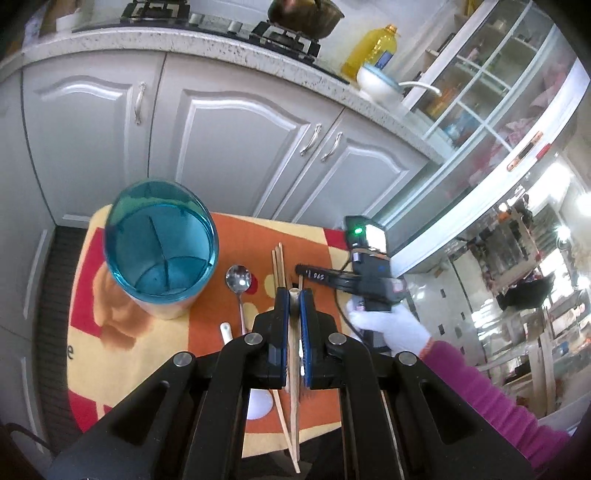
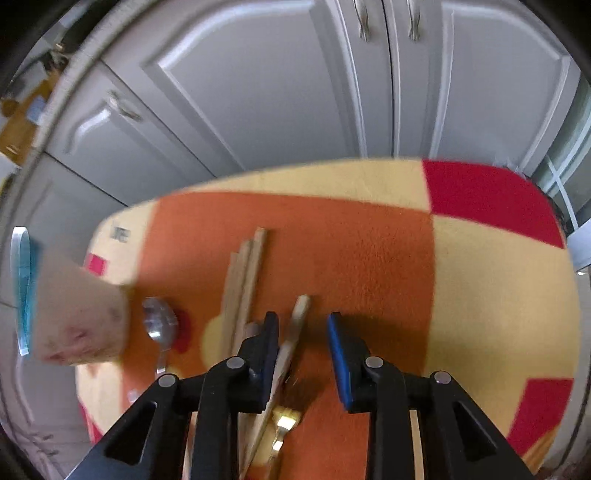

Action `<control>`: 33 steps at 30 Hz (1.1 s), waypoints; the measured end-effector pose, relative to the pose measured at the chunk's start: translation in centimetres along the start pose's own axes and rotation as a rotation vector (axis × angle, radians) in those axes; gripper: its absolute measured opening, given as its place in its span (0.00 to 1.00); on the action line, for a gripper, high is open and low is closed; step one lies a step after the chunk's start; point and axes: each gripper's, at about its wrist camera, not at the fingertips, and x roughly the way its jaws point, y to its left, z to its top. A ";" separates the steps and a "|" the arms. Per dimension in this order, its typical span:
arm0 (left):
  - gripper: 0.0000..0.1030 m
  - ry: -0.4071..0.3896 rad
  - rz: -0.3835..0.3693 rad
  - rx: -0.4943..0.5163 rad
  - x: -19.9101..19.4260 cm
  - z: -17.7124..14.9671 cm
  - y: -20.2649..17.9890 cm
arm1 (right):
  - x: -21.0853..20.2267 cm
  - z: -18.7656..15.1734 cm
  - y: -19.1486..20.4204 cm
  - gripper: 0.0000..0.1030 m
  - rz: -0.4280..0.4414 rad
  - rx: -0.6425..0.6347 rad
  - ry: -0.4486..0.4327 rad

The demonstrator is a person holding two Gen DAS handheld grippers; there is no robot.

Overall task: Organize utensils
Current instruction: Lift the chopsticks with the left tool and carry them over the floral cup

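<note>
My left gripper (image 1: 294, 292) is shut on a wooden chopstick (image 1: 294, 369) above the orange and yellow mat (image 1: 236, 236). Other chopsticks (image 1: 277, 266) lie on the mat just ahead of it. A metal spoon (image 1: 238, 277) lies left of them, beside the blue-rimmed holder cup (image 1: 160, 240). A white ceramic spoon (image 1: 226, 330) lies near my left finger. My right gripper (image 2: 303, 317) is open and empty over the mat (image 2: 369, 251), with one chopstick (image 2: 299, 314) between its jaws and a chopstick bundle (image 2: 243, 280) to its left. The cup (image 2: 74, 314) and the spoon (image 2: 159, 321) show at the left.
Grey cabinet doors (image 1: 229, 147) stand right behind the small table. A stove and counter (image 1: 221, 33) with an oil bottle (image 1: 373, 48) are above. The right hand-held gripper body (image 1: 365, 273) and gloved hand sit at the mat's right edge. A gold-coloured utensil (image 2: 284, 424) lies under my right gripper.
</note>
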 end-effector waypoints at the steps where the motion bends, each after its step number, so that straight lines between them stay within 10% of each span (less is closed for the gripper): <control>1: 0.04 -0.011 0.001 0.000 -0.5 0.1 0.0 | 0.2 0.3 0.3 0.09 -0.016 -0.020 -0.003; 14: 0.04 -0.208 0.035 0.006 -6.3 4.4 0.9 | -14.9 -0.8 3.0 0.06 0.097 -0.121 -0.268; 33: 0.04 -0.478 0.321 -0.006 -8.7 12.3 6.4 | -31.6 4.3 16.5 0.05 0.323 -0.364 -0.537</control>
